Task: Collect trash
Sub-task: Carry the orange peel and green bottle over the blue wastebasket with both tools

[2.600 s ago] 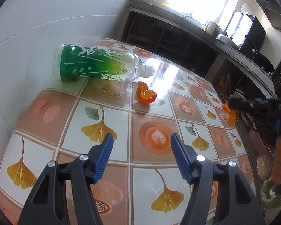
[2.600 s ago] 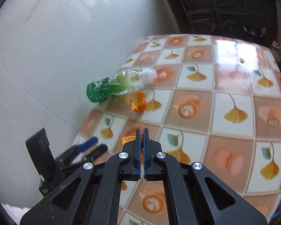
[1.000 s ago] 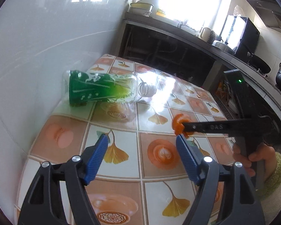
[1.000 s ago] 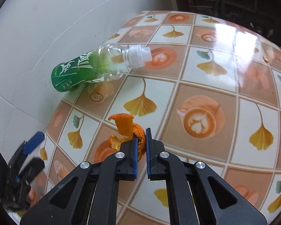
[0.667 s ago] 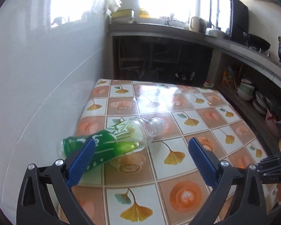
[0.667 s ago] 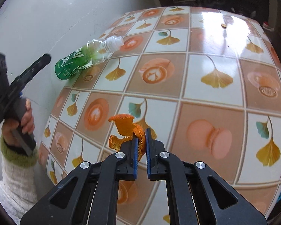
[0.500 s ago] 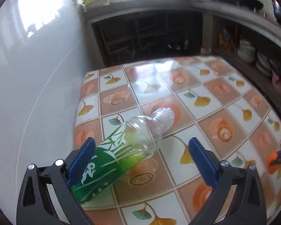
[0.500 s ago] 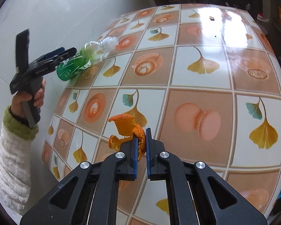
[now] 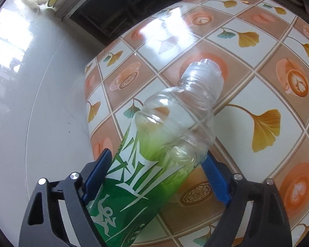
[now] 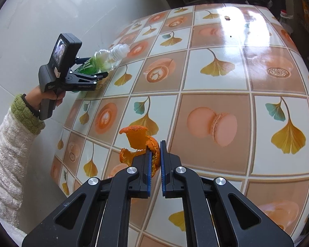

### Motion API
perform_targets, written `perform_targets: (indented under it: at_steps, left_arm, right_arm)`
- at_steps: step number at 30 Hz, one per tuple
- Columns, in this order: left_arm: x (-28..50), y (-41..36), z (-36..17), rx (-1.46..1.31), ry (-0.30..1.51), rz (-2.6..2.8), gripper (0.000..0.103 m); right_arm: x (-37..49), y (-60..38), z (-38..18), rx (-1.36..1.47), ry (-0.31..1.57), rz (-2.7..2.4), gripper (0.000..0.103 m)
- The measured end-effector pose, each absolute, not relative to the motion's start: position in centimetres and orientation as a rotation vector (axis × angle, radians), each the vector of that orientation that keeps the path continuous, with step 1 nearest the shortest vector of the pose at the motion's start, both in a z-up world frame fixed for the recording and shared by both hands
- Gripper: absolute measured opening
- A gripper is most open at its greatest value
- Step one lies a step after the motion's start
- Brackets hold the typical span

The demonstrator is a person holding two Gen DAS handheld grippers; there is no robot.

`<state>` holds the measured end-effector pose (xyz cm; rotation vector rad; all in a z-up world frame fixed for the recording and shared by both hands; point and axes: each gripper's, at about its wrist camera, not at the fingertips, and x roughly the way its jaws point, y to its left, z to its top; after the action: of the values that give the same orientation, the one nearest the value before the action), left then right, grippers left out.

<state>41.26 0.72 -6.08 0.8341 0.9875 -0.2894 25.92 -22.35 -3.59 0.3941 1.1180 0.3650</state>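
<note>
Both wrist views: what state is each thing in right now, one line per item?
Green-labelled plastic bottle: lying on its side on the table, capped, nearly empty, between the left tool's pads.
Orange peel: pinched, off the table.
Left tool: closing around the bottle.
Right tool: shut on the peel.
Tablecloth: glossy, flat.

Bottle (image 9: 154, 154): clear neck, green label with white markings. Tablecloth (image 10: 216, 78): checked in white and tan, printed with yellow ginkgo leaves, latte cups, pink macarons. Peel (image 10: 142, 142): orange. Sleeve (image 10: 8, 150): cream, green-cuffed.
</note>
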Motion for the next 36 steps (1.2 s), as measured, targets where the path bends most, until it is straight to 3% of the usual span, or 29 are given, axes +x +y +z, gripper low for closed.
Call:
perform_targets:
  at_steps: [8, 22, 36]
  left_arm:
    - [37.4, -1.0, -5.8, 0.790, 1.004, -0.311, 0.082]
    - [19.1, -5.7, -4.2, 0.663, 0.921, -0.494, 0.079]
    - [14.8, -6.6, -4.6, 0.597, 0.888, -0.410, 0.078]
  right_arm:
    - [24.1, -24.3, -3.4, 0.428, 1.103, 0.336, 0.006]
    - [17.1, -27.7, -4.2, 0.511, 1.112, 0.231, 0.006]
    - [15.0, -28.6, -4.7, 0.543, 1.120, 0.180, 0.006]
